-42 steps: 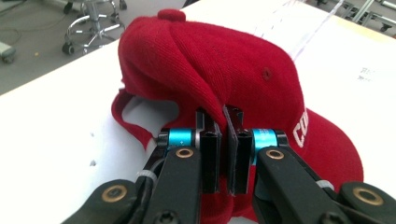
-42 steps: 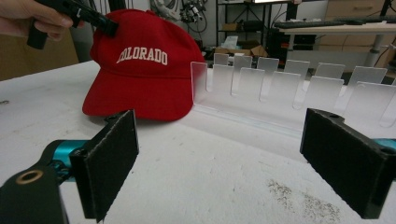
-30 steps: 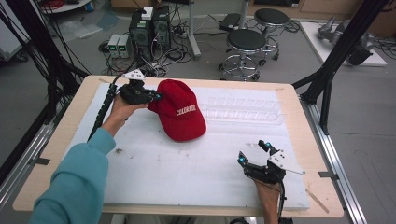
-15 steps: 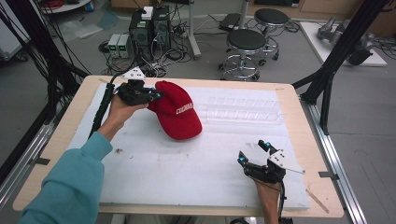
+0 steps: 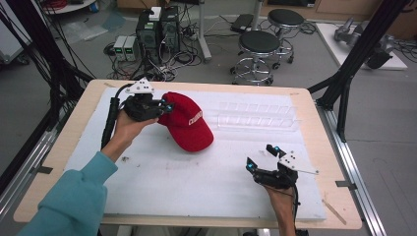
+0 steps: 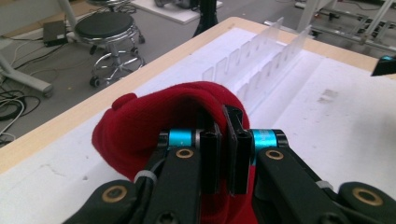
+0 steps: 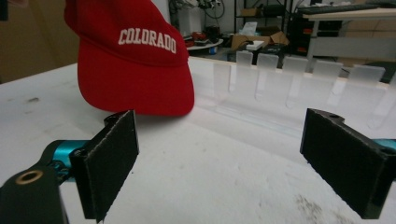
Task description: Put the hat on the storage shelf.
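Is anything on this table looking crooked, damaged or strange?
Only the red cap: the left gripper pinches its rear edge, so it sits tilted with the fabric bunched. The clear divider rack looks intact.

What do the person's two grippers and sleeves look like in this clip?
Both the left gripper and the right gripper are black, with flat black fingers and bright blue bands near the tips. Each carries a grey three-cornered plate, and a black cable trails from the left one. The left arm wears a teal sleeve.

A red cap (image 5: 189, 125) lettered COLORADO sits tilted, brim down on the white counter (image 5: 196, 182), its back edge seemingly lifted.
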`<state>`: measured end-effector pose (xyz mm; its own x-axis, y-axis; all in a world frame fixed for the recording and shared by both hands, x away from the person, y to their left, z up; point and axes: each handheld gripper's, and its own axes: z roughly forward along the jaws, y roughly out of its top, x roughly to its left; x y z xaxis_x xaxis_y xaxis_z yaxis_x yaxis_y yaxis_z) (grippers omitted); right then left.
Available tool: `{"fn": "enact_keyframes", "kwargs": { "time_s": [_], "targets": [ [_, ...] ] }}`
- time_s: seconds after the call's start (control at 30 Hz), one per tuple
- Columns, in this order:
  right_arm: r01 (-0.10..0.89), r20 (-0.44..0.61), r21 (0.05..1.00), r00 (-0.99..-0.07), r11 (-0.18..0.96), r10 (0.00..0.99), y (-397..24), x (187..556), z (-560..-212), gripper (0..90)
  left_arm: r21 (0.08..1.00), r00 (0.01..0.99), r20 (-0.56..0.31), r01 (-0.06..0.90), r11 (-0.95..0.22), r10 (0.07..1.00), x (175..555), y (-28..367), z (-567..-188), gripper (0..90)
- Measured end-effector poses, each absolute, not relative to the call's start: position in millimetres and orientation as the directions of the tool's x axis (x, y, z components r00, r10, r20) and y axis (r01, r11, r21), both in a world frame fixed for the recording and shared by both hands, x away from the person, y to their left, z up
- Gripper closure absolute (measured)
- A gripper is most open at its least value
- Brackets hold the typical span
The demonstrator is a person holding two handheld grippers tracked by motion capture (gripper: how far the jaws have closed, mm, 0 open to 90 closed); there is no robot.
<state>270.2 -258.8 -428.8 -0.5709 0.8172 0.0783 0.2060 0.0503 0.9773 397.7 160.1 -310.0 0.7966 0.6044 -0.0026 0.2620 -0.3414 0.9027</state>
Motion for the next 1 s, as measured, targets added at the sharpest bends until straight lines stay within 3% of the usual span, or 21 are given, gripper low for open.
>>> {"fn": "enact_keyframes", "kwargs": {
  "time_s": [0.57, 1.0],
  "targets": [
    [0.174, 0.056, 0.98, -0.714, 0.1, 0.698, -217.9, 284.2, -367.4, 10.5, 0.923, 0.855, -0.018, 0.213, -0.32, 0.518, 354.7, 150.3, -309.1, 86.0],
    [0.204, 0.063, 0.965, -0.792, 0.166, 0.608, -181.4, 309.0, -349.8, 10.4, 0.932, 0.903, -0.016, 0.169, -0.32, 0.429, 333.0, 137.9, -304.7, 86.3]
  ]
}}
